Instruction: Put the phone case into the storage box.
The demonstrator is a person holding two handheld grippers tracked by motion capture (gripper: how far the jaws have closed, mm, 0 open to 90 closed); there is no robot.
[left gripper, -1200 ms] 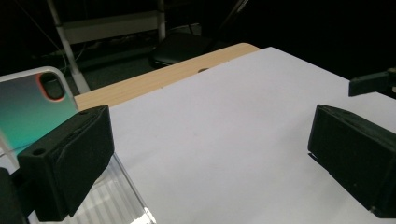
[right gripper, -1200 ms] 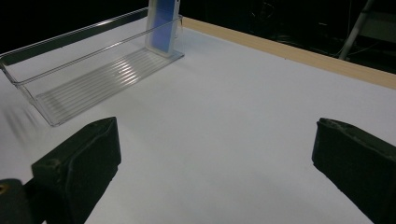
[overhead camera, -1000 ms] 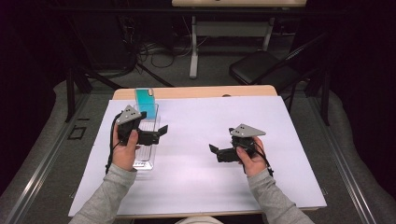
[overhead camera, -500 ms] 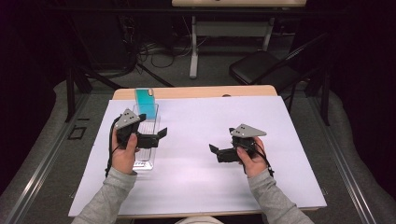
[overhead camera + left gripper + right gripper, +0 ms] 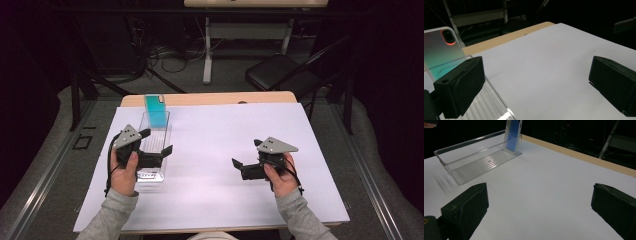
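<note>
A clear plastic tray [image 5: 162,131] lies lengthwise on the left of the white sheet [image 5: 215,135]. A teal phone case [image 5: 156,111] stands upright at its far end. My left gripper [image 5: 156,141] hovers over the middle of the tray, open, with nothing between its jaws. In the left gripper view the case [image 5: 441,50] rises behind the left jaw and the tray rim [image 5: 496,100] runs below. My right gripper [image 5: 246,154] is held open over bare sheet at the right. The right gripper view shows the tray [image 5: 474,157] and the case [image 5: 512,135] farther off.
A strip of wooden tabletop [image 5: 225,97] shows beyond the sheet's far edge. A black chair [image 5: 280,75] stands on the floor past the back right corner, with cables and a desk leg [image 5: 207,50] behind the table.
My left gripper has drifted slightly toward the near end of the tray. The right gripper has stayed in place.
</note>
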